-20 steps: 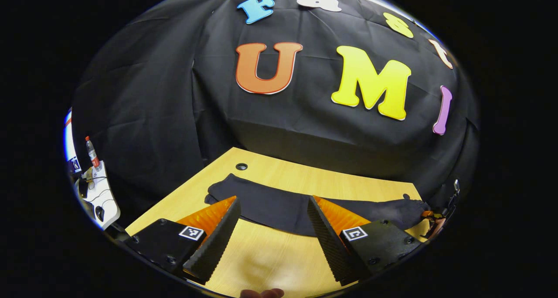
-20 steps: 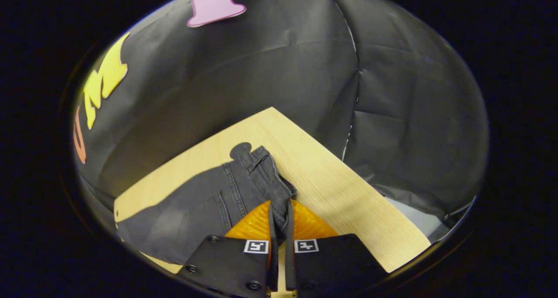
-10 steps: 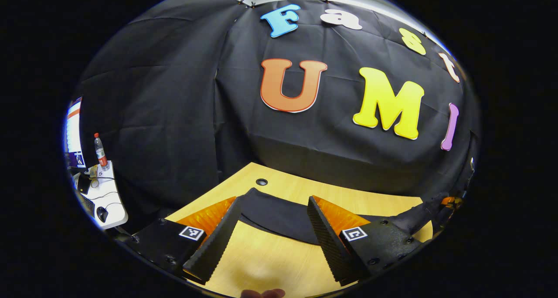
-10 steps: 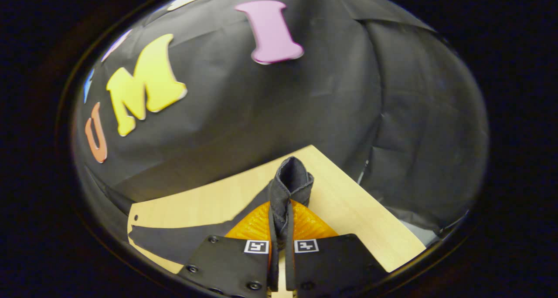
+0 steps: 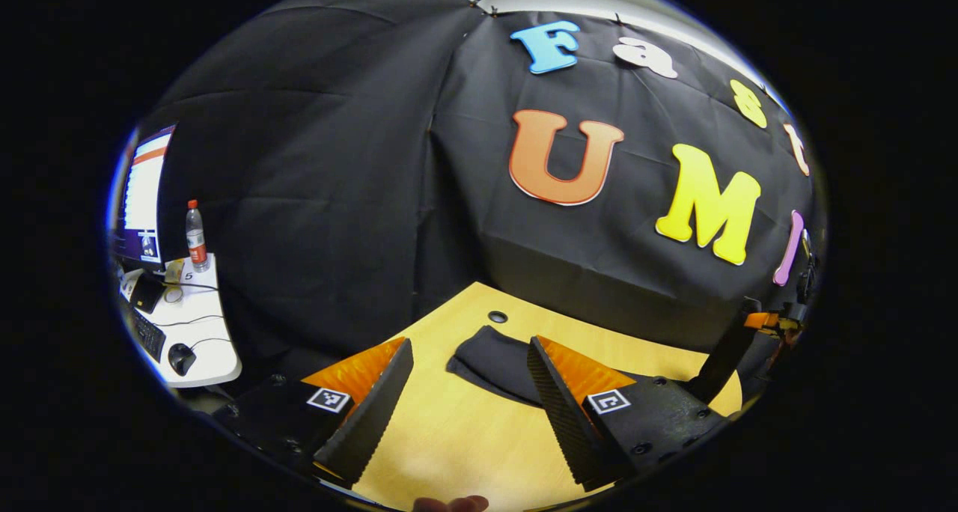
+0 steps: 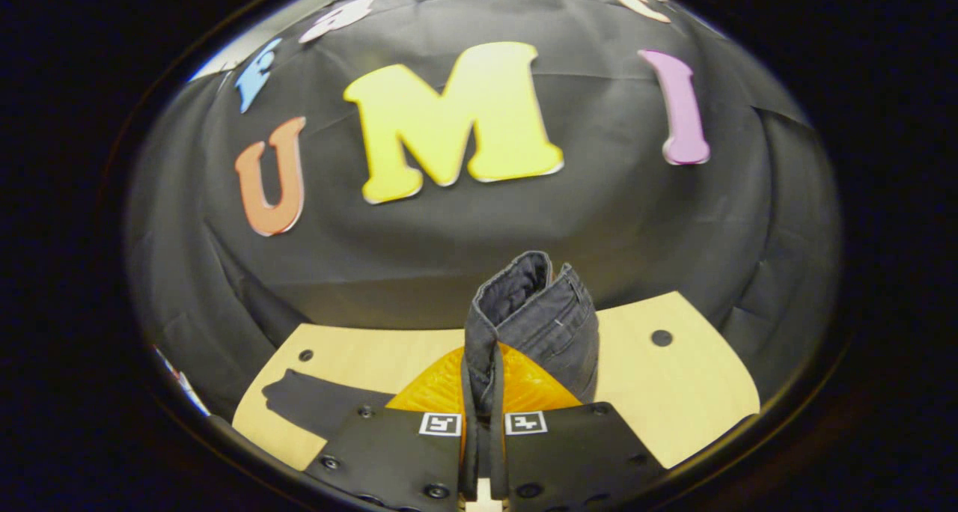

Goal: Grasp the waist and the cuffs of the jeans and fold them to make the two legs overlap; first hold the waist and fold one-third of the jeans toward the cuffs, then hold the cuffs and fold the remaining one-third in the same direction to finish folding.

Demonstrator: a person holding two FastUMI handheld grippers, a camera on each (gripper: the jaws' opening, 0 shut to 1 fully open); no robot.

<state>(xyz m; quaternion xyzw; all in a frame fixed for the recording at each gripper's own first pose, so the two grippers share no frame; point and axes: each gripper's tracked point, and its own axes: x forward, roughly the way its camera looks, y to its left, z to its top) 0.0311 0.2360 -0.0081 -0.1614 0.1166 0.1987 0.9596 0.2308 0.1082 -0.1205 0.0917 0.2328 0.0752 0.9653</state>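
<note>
Gripping a bunched fold of the dark grey denim jeans [image 6: 535, 325], apparently the waist end, the right gripper [image 6: 479, 392] had both fingers pressed tight on the fabric, lifted off the light wooden table [image 6: 673, 392]. Left gripper [image 5: 468, 392] hung wide apart, holding nothing, above the table's near edge; the cuff end [image 5: 494, 358] lay flat near the far-left corner, by the round cable hole [image 5: 497, 317]. Judged best: carry the waist low and evenly toward the cuffs, keeping the legs aligned, pinning the cuffs if fabric dragged.
</note>
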